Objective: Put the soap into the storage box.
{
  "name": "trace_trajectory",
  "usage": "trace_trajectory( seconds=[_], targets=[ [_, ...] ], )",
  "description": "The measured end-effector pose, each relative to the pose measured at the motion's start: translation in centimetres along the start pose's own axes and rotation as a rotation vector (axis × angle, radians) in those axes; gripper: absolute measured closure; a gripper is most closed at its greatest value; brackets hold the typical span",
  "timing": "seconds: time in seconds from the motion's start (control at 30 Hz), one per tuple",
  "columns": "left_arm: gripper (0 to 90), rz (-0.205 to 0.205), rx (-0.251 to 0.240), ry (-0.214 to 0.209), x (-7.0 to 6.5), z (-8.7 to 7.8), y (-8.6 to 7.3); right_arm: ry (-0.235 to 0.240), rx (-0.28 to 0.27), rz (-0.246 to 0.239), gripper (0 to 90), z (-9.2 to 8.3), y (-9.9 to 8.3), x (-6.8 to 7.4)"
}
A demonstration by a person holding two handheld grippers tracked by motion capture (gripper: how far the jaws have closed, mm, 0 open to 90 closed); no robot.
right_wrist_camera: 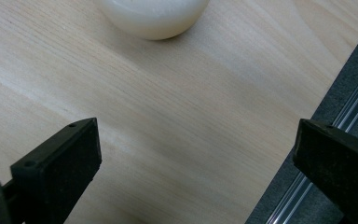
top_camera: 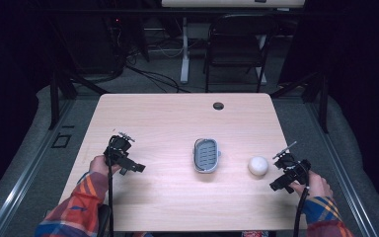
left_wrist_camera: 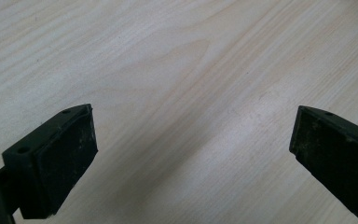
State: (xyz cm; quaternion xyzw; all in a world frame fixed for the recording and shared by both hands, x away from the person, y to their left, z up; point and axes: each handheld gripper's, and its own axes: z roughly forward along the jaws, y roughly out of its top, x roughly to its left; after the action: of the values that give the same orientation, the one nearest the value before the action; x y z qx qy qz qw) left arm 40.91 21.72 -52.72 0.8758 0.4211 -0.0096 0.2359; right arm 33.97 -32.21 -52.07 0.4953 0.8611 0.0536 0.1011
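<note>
Pale wood table in dark room, grey tray at centre, white ball near right gripper, not touched, left gripper held well apart over bare wood, both sets of jaws spread wide, nothing gripped.

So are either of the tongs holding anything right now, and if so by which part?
Nothing is held. The left tongs and right tongs both stand open over bare wood; the round white soap lies untouched on the light wooden table.
</note>
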Motion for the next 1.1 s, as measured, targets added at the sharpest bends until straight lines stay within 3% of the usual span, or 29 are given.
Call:
trace_trajectory(
  seconds=[0.2,0.33,0.5,0.6,0.67,0.7,0.83,0.9,1.03,1.07,1.1],
  targets=[
    [0.6,0.010,0.005,0.003,0.0,0.0,-0.1,0.003,-0.008,0.000,0.4,0.1,0.0,0.1],
    [0.6,0.013,0.004,0.004,-0.1,-0.1,-0.1,-0.007,0.015,-0.034,0.0,0.0,0.4,0.2],
    [0.6,0.010,0.010,0.000,0.0,0.0,-0.1,0.009,0.004,-0.016,0.0,0.1,0.6,0.2],
    [0.6,0.007,0.006,-0.001,0.1,0.0,-0.2,0.007,0.026,-0.028,0.0,0.0,0.9,0.2],
    [0.6,0.014,0.010,-0.002,0.0,0.0,-0.2,0.019,0.006,-0.013,0.0,0.3,0.9,0.3],
    [0.6,0.015,0.011,-0.004,0.0,0.0,-0.1,0.013,0.027,-0.029,0.0,0.2,1.1,0.3],
    [0.4,0.012,0.012,-0.004,0.0,0.1,-0.1,0.042,0.015,0.004,0.0,0.3,1.3,0.4],
    [0.3,0.015,0.013,-0.003,0.0,0.1,-0.1,0.035,0.040,-0.019,0.0,0.1,1.6,0.3],
    [0.3,0.021,0.014,-0.001,-0.1,0.1,-0.1,0.048,0.012,-0.007,0.0,0.1,1.8,0.4],
    [0.3,0.018,0.016,-0.002,-0.1,0.1,-0.1,0.050,0.026,-0.016,0.0,0.0,1.9,0.4],
    [0.3,0.021,0.012,0.000,-0.1,0.1,-0.1,0.052,0.004,-0.011,0.0,0.0,2.2,0.6]
  ],
)
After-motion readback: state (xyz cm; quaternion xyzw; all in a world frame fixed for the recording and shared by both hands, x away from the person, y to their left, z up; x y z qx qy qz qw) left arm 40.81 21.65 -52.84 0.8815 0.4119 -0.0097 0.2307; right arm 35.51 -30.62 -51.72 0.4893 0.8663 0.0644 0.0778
